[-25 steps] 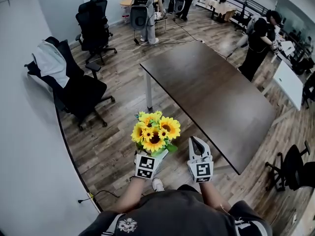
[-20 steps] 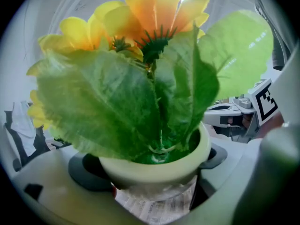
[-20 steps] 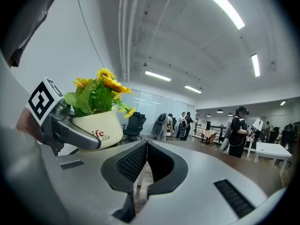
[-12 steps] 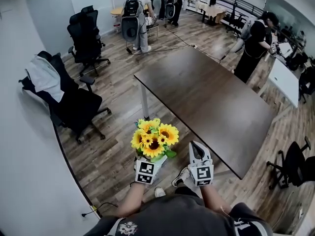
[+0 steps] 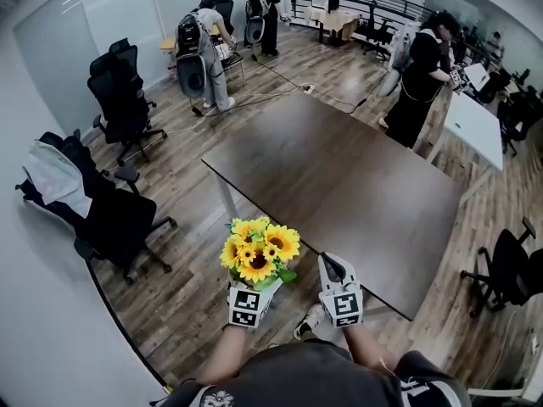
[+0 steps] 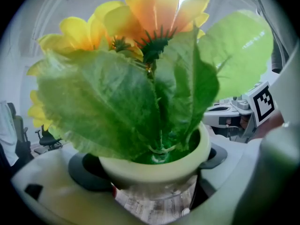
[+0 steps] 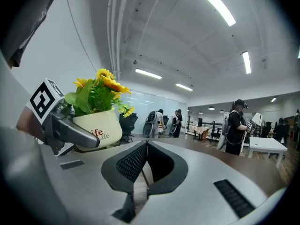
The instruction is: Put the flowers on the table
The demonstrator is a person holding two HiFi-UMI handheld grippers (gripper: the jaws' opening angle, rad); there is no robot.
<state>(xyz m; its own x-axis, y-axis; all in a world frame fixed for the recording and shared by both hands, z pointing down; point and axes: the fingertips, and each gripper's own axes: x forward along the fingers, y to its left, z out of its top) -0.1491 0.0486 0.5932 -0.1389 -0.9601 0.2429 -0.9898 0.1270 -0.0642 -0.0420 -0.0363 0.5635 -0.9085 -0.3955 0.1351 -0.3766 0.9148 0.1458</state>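
- We stand in an open office with a wood floor [image 5: 170, 287], office chairs [image 5: 119, 100] and people [image 5: 420, 70] further off. The long dark table [image 5: 356, 185] lies just ahead, its near corner beside the right gripper.
- The left gripper [image 5: 252, 287] has its jaws clamped on either side of the pale pot [image 6: 154, 165], just under the rim. It holds the pot upright above the floor, short of the table.
- The right gripper [image 5: 329, 268] has its jaws pressed together on nothing.
- To do this well, we judge the pot should travel level over the table edge. Its base should sit flat, well in from the corner, before the grip loosens.
- The flowers [image 5: 257, 248] are yellow sunflowers with orange-tinged petals and dark centres over broad green leaves. The bunch spreads wider than the pot, so we expect it to be top-heavy. The right gripper view shows red lettering on the pot's side.
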